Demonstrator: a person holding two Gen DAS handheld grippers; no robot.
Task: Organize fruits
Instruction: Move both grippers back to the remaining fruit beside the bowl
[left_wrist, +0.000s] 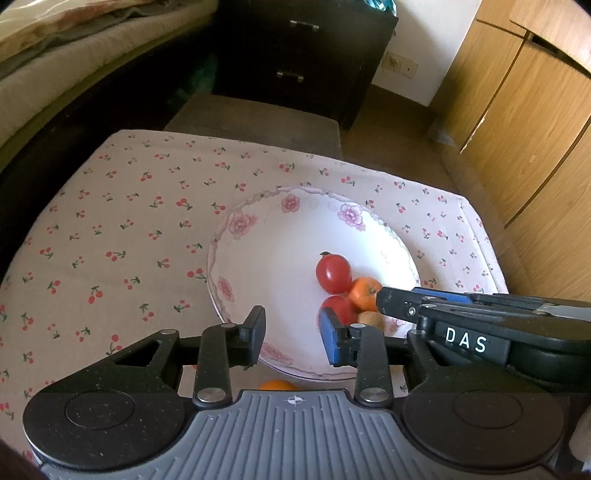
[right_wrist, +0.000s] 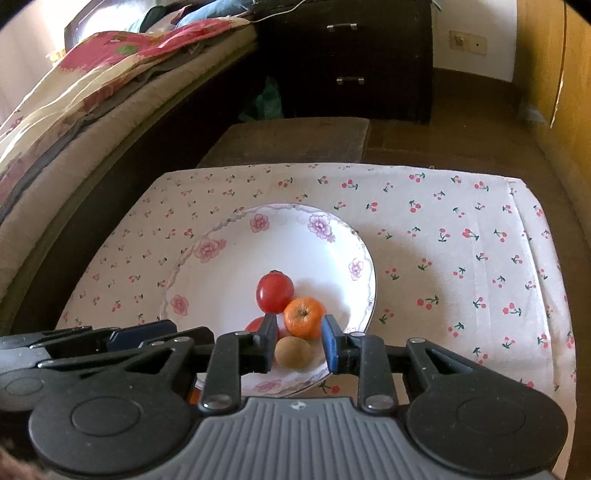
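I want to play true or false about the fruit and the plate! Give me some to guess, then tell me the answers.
1. The plate has pink and purple flowers on its rim. True.
2. Two bananas lie on the plate. False: it holds two red fruits, an orange and a small brown fruit.
3. The right gripper is open, with the brown fruit showing between its fingers. True.
4. The left gripper is squeezing a red fruit. False: it is open and holds nothing.
5. The tablecloth has a cherry print. True.
6. The plate is full of fruit. False: most of it is bare.
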